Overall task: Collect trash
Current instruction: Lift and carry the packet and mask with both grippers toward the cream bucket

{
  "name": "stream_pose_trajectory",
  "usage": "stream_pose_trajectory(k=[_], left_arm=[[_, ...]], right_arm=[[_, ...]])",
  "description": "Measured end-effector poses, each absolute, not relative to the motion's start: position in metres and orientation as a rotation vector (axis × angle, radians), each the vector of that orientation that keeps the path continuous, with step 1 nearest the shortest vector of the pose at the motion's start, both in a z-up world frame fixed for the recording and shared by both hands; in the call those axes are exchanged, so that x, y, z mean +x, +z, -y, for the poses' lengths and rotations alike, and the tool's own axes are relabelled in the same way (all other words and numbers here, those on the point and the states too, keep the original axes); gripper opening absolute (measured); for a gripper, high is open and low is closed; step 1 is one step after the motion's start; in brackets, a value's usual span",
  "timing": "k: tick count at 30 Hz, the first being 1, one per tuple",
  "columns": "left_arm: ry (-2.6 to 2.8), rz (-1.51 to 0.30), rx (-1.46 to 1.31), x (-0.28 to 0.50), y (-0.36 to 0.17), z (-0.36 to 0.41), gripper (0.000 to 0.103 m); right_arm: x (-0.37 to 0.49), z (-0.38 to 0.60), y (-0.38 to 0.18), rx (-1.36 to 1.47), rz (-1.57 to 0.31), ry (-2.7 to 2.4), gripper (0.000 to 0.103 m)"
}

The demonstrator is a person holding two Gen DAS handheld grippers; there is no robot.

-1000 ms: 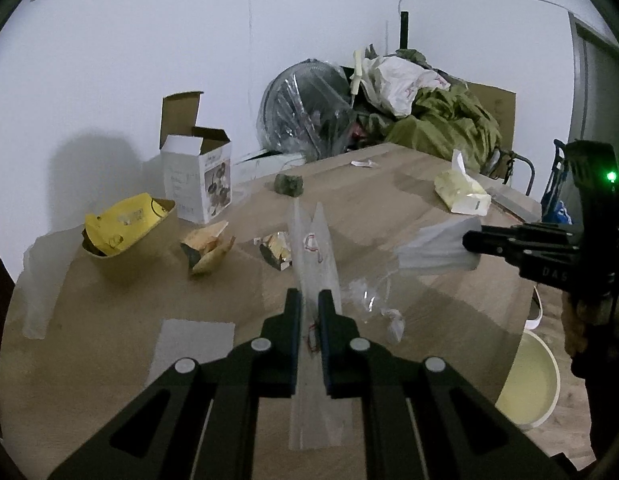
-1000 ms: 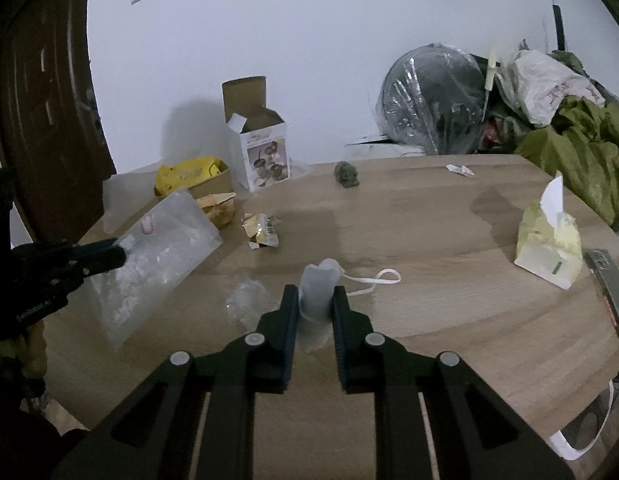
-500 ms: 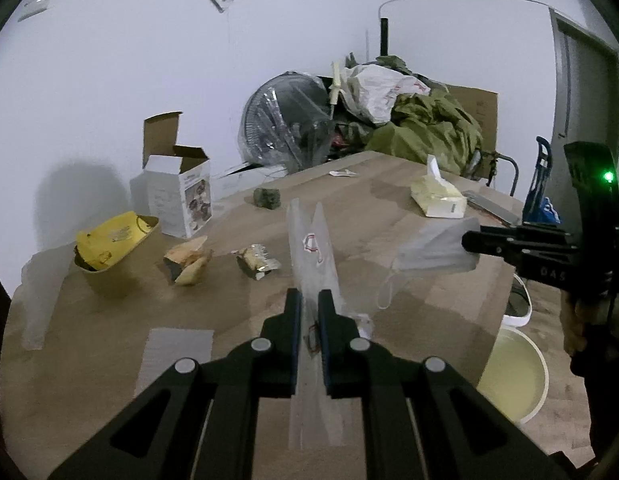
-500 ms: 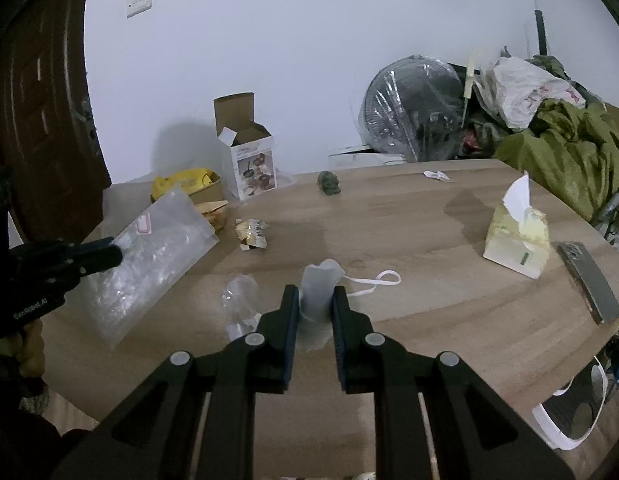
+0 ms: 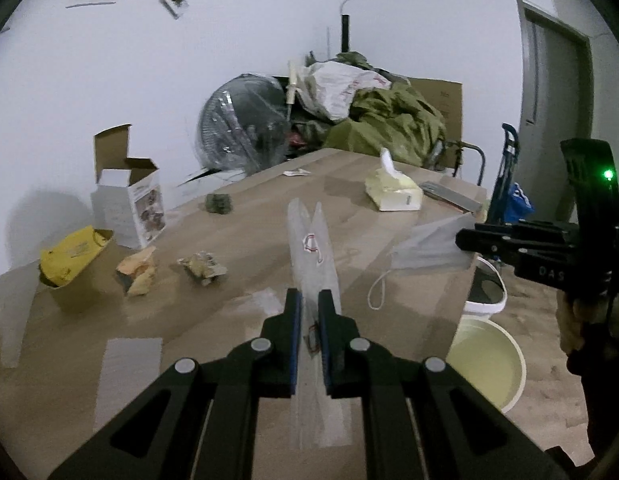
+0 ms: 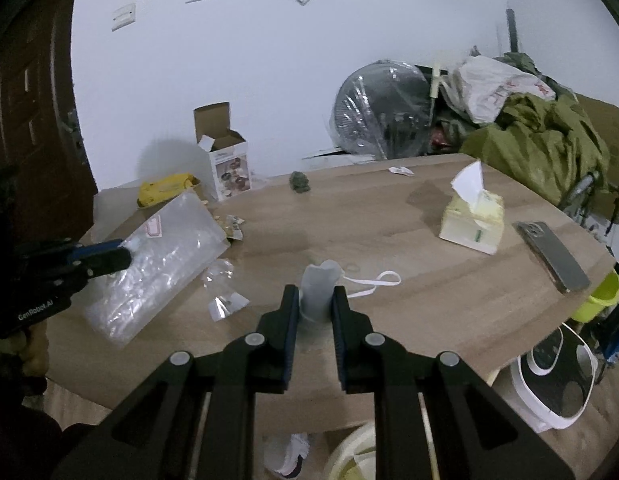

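Observation:
My left gripper (image 5: 309, 300) is shut on a clear plastic bag (image 5: 309, 240) with a small red mark, held up over the wooden table (image 5: 237, 280). From the right wrist view that bag (image 6: 161, 256) hangs flat from the left gripper (image 6: 109, 256) at the table's left edge. My right gripper (image 6: 316, 296) is shut on a grey face mask (image 6: 319, 280), its white ear loop (image 6: 373, 282) trailing to the right. In the left wrist view the mask (image 5: 429, 248) and right gripper (image 5: 469, 240) sit above the table's right edge, over a pale yellow bucket (image 5: 485, 360) on the floor.
On the table lie crumpled clear plastic (image 6: 221, 284), snack wrappers (image 5: 201, 268), a yellow packet in a bowl (image 5: 73, 264), an open carton (image 5: 129, 196), a small green lump (image 5: 219, 204), a tissue pack (image 6: 473, 220) and a phone (image 6: 553, 256). A white scale (image 6: 557, 380) lies on the floor.
Both grippers have drawn back toward the table's edge with the bag and the mask still held. The floor bucket and scale have come further into view.

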State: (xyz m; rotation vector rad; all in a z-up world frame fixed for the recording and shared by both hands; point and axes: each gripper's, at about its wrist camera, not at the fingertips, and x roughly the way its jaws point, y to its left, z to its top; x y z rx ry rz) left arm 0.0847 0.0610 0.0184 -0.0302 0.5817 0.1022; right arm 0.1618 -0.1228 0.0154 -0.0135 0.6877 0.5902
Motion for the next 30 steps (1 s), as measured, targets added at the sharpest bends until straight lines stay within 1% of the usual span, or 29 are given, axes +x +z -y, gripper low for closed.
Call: stream_pose_trajectory(k=[24, 30], left_arm=[[-0.142, -0.617, 0.044, 0.118, 0.005, 0.02, 0.008], [-0.209, -0.633, 0.069, 0.124, -0.001, 0.043, 0.008]], right_arm=[[0.107, 0.225, 0.0, 0.069, -0.7, 0.353, 0.015], [0.091, 0.251, -0.015, 0.102, -0.734, 0.275, 0.015]])
